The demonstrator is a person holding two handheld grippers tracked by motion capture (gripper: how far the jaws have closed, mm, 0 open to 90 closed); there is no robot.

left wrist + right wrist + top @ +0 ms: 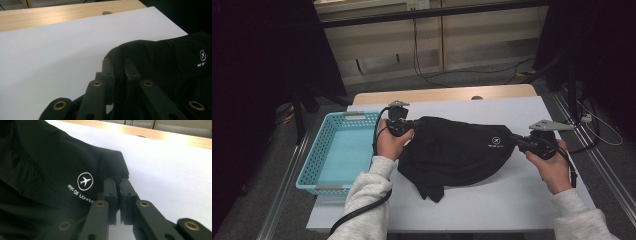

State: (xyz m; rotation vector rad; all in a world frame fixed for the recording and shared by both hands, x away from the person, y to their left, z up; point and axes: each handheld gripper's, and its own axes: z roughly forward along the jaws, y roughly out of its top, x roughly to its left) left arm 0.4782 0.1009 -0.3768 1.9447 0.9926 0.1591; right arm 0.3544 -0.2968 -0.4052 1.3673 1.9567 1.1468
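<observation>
A: Why does the black garment (457,152) hang stretched between the two hands?

B: Each gripper has one end of it. The left gripper (117,65) has its jaws pressed together on a fold at one edge of the cloth, and the fabric bunches up just ahead of its fingertips (107,65). The right gripper (118,185) pinches the opposite edge the same way, jaws all but touching, with the cloth's corner just beyond its fingertips (110,185)

A: So the garment is off the table?

B: Partly, I judge. In the high view the top edge runs taut from the left gripper (404,124) to the right gripper (517,140), while the lower part sags and a corner seems to rest on the white table cover (492,200). Held by two far ends like this, the cloth spreads flat instead of crumpling

A: And the printed aeroplane logo (85,181)?

B: It sits just beside the right gripper's jaws, on their left in that gripper's view, so this end is a marked corner of the garment

A: What is the blue basket (319,155) for?

B: It stands empty just outside the left hand (392,142), likely the place where the garment goes, though nothing yet tells whether it gets folded first
</observation>
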